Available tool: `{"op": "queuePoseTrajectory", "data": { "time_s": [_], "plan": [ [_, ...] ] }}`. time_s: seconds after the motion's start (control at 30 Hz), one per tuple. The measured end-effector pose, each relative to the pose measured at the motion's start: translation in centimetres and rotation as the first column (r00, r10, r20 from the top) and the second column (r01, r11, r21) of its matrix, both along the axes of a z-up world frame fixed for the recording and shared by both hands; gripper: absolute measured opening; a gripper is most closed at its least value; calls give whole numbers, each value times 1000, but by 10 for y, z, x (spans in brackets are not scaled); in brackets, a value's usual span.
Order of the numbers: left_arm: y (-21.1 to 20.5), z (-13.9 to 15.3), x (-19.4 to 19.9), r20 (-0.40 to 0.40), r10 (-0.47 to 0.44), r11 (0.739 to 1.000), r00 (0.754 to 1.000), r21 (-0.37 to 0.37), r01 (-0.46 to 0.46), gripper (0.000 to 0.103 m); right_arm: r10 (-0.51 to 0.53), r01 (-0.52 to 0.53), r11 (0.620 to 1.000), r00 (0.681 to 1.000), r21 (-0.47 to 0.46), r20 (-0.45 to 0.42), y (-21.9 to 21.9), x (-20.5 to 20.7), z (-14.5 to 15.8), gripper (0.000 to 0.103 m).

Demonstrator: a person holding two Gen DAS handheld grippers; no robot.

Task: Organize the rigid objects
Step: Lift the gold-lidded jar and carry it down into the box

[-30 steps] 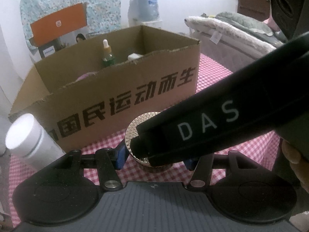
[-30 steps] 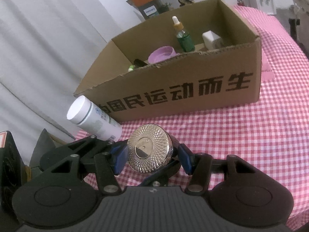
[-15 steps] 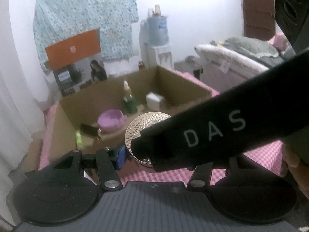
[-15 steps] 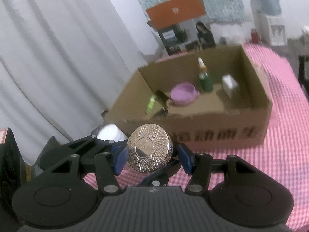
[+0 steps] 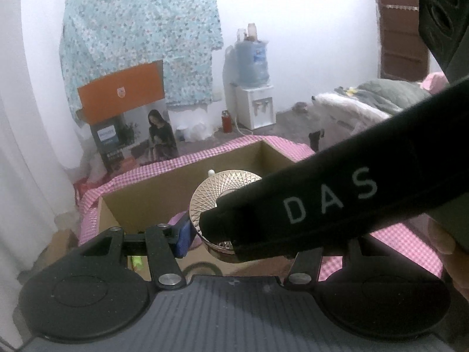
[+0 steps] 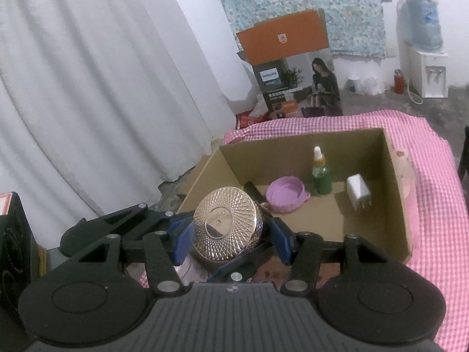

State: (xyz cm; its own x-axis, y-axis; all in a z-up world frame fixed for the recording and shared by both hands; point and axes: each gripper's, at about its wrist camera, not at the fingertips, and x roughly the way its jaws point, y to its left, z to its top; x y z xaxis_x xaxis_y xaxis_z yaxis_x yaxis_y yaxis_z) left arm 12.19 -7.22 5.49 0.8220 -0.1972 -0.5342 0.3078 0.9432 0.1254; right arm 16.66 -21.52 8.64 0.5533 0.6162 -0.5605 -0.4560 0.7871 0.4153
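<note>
A round gold jar with a faceted lid (image 6: 227,224) is held between both grippers. My right gripper (image 6: 228,236) is shut on it, blue pads on each side. My left gripper (image 5: 234,236) also grips the gold jar (image 5: 222,198); its right finger is hidden behind the right gripper's black body (image 5: 337,199). The jar hangs above the near left part of the open cardboard box (image 6: 395,193). Inside the box stand a green dropper bottle (image 6: 321,173), a purple bowl (image 6: 285,195) and a white charger (image 6: 359,195).
The box sits on a pink checked tablecloth (image 6: 439,205). A white curtain (image 6: 102,102) hangs at the left. An orange and grey Philips carton (image 6: 296,67) and a water dispenser (image 6: 422,41) stand on the floor behind.
Both grippers have lifted the gold jar from the tablecloth in front of the box up and forward over the box's opening. The white bottle beside the box has dropped out of sight.
</note>
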Motion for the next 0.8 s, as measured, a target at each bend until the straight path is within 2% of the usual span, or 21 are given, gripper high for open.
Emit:
{"op": "queuePoseTrajectory", "data": {
  "time_s": [0.17,0.37,0.53,0.8],
  "plan": [
    [4,-1,32,-69,21,998,997,-52,-25,56,23,-24,999,998,-30,-51,2,41,2,60],
    [6,-11,73,-182,50,993,982,-99,-69,55,55,-65,995,990,-78,-127,6,87,-10,60],
    [7,-27,104,-278,78,987,958,-112,-113,55,75,-97,990,979,-106,-190,8,120,-28,60],
    [7,-60,129,-405,118,983,907,-79,-163,56,101,-149,981,940,-126,-327,18,162,-72,60]
  ]
}}
